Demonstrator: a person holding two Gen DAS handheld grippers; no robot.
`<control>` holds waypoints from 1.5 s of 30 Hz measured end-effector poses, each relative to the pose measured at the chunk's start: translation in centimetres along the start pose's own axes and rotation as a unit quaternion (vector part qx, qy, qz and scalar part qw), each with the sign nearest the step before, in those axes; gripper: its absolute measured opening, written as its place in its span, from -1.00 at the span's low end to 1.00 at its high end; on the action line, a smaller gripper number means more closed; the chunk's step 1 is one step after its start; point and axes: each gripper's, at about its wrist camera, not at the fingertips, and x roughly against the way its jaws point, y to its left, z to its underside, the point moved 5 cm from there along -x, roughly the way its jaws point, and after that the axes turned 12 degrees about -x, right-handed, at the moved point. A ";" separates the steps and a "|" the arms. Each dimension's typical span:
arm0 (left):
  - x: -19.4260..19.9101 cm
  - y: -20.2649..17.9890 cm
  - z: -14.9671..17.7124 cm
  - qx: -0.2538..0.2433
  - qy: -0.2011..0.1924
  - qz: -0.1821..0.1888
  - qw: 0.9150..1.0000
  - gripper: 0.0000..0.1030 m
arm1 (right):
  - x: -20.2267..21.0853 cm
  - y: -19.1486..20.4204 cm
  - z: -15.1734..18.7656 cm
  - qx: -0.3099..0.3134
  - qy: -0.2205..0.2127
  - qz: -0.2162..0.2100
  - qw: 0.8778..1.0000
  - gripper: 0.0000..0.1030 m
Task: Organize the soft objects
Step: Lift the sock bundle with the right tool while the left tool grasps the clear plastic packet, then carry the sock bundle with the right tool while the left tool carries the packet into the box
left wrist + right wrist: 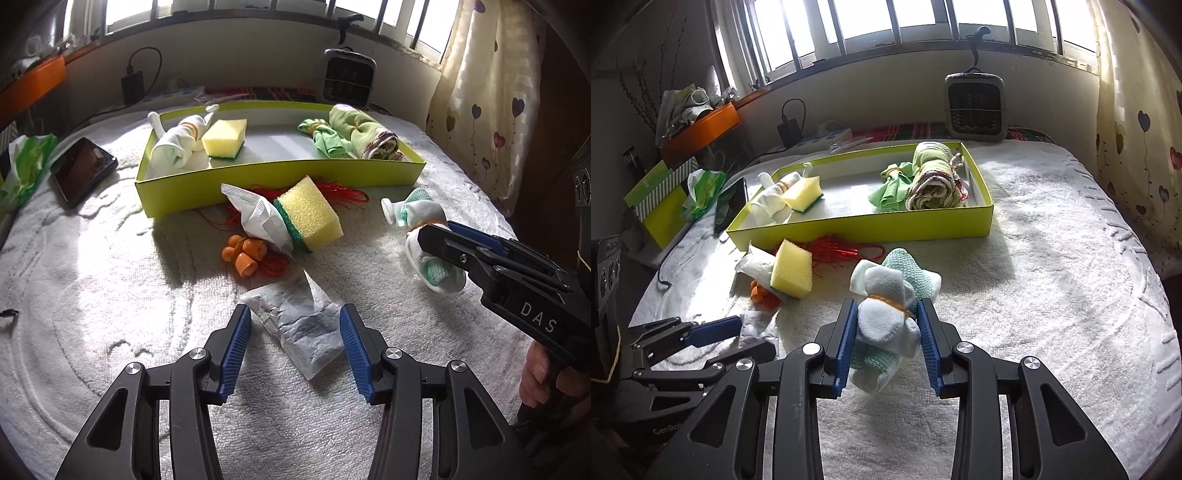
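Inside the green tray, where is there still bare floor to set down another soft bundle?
The green tray is bare in its middle, between the yellow sponge and the green cloth. Both ends are crowded: white sock bundle left, rolled towel right.

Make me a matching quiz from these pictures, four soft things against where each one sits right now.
Things:
1. rolled green towel
2. white and mint sock bundle
3. crumpled white paper sachet
4. loose yellow sponge

Places:
A. between the left gripper pads
B. on the white bedspread, before the box
C. right end of the lime green box
D. in the right gripper

Pairs: 1-C, 2-D, 3-A, 4-B
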 end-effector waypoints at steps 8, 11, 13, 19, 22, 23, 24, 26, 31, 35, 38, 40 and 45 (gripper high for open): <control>-0.1 -0.2 0.1 -0.017 -0.002 -0.019 1.000 -0.12 | -0.1 -0.3 0.2 -0.005 0.003 -0.005 1.000 -0.33; 0.0 0.1 0.1 -0.012 -0.005 -0.020 1.000 -0.27 | -0.2 -0.2 0.2 -0.003 0.006 -0.006 1.000 -0.33; 0.1 0.3 0.1 -0.009 -0.007 -0.021 1.000 -0.36 | -0.3 -0.2 0.3 -0.003 0.007 -0.005 1.000 -0.33; 0.3 0.2 0.1 -0.013 -0.015 -0.013 1.000 -0.64 | -0.4 -0.3 0.3 -0.005 0.007 -0.005 1.000 -0.33; 0.3 0.1 0.1 -0.016 -0.017 -0.014 1.000 -0.65 | -0.4 -0.3 0.4 -0.004 0.007 -0.004 1.000 -0.33; 0.3 0.1 0.1 -0.015 -0.017 -0.013 1.000 -0.65 | -0.4 -0.3 0.4 -0.004 0.007 -0.003 1.000 -0.33; 0.3 0.2 0.1 -0.015 -0.018 -0.012 1.000 -0.65 | -0.5 -0.3 0.4 -0.004 0.008 -0.003 1.000 -0.33; 0.3 0.2 0.1 -0.015 -0.018 -0.012 1.000 -0.65 | -0.5 -0.2 0.4 -0.004 0.008 -0.002 1.000 -0.33; 0.3 0.2 0.1 -0.015 -0.018 -0.012 1.000 -0.65 | -0.5 -0.2 0.5 -0.004 0.008 -0.002 1.000 -0.33; 0.4 0.3 0.1 -0.014 -0.018 -0.012 1.000 -0.65 | -0.5 -0.2 0.5 -0.003 0.008 -0.002 1.000 -0.33; 0.4 0.3 0.1 -0.014 -0.019 -0.012 1.000 -0.66 | -0.5 -0.2 0.5 -0.004 0.008 -0.002 1.000 -0.33; 0.5 0.2 0.1 -0.014 -0.020 -0.010 1.000 -0.68 | -0.5 -0.2 0.5 -0.003 0.008 -0.002 1.000 -0.33; 0.8 -0.1 -0.1 -0.017 -0.027 -0.003 0.999 -0.72 | -0.4 -0.2 0.5 -0.004 0.007 -0.003 1.000 -0.33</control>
